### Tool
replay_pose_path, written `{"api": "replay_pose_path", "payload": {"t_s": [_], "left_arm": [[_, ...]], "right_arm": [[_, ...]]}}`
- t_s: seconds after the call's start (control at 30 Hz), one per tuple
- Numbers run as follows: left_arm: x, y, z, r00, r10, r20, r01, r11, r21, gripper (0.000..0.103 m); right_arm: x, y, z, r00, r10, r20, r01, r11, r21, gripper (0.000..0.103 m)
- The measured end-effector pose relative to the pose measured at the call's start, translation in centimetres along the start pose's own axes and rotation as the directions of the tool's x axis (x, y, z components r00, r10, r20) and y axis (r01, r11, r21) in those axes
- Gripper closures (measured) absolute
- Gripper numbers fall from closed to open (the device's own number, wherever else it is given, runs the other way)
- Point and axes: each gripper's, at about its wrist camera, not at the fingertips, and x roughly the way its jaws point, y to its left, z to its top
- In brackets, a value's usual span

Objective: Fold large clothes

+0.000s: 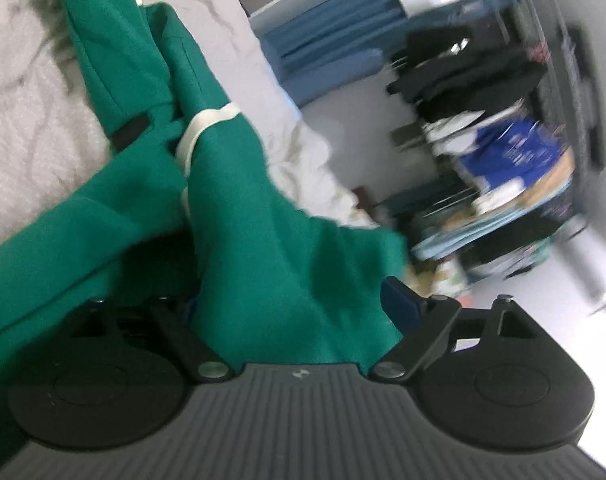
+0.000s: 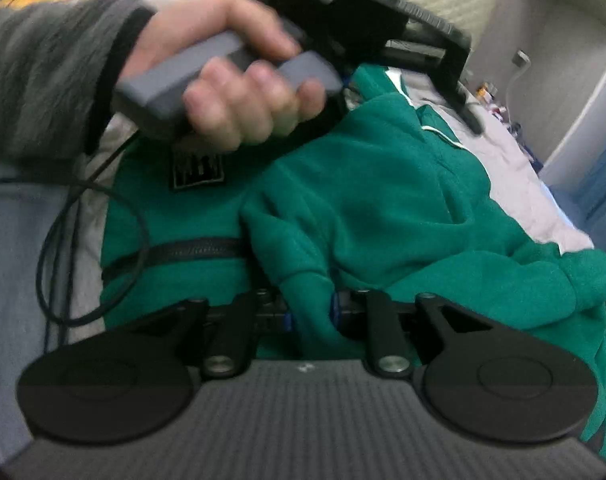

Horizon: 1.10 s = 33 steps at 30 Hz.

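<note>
Both grippers pinch the green jacket (image 2: 383,184) on the bed (image 1: 31,92): the left gripper (image 1: 295,308) and the right gripper (image 2: 309,312) each squeeze cloth. I think a fold is halfway done. Next, they should lay it flat.

Soft, even indoor light fills both views, with no hard shadows. The left wrist view is smeared by motion, worst on the cluttered shelves (image 1: 503,152) far right of the gripper. Fisheye bending curves the edges. In the right wrist view the hand (image 2: 239,68) ahead is blurred.
</note>
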Motion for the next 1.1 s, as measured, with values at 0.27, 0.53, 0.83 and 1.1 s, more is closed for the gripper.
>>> {"api": "replay_pose_path", "payload": {"t_s": [0.27, 0.53, 0.83, 1.1], "left_arm": [[-0.3, -0.1, -1.8, 0.989, 0.144, -0.022, -0.142, 0.987, 0.069, 0.094], [-5.0, -0.9, -5.9, 0.994, 0.102, -0.050, -0.103, 0.994, -0.027, 0.095], [-6.7, -1.8, -7.4, 0.970, 0.225, -0.090, -0.224, 0.974, 0.022, 0.078], [-11.3, -5.8, -6.5, 0.974, 0.205, 0.094, -0.219, 0.961, 0.172, 0.038]], "right_arm": [[-1.1, -2.4, -0.6, 1.000, 0.025, -0.014, -0.022, 0.987, 0.159, 0.082], [-4.3, -3.4, -0.4, 1.000, -0.028, 0.011, 0.025, 0.976, 0.216, 0.083], [-4.6, -3.7, -1.6, 0.997, -0.019, -0.079, 0.040, 0.962, 0.270, 0.073], [-8.4, -7.9, -2.9, 0.995, 0.033, 0.099, -0.084, 0.820, 0.567, 0.050]]}}
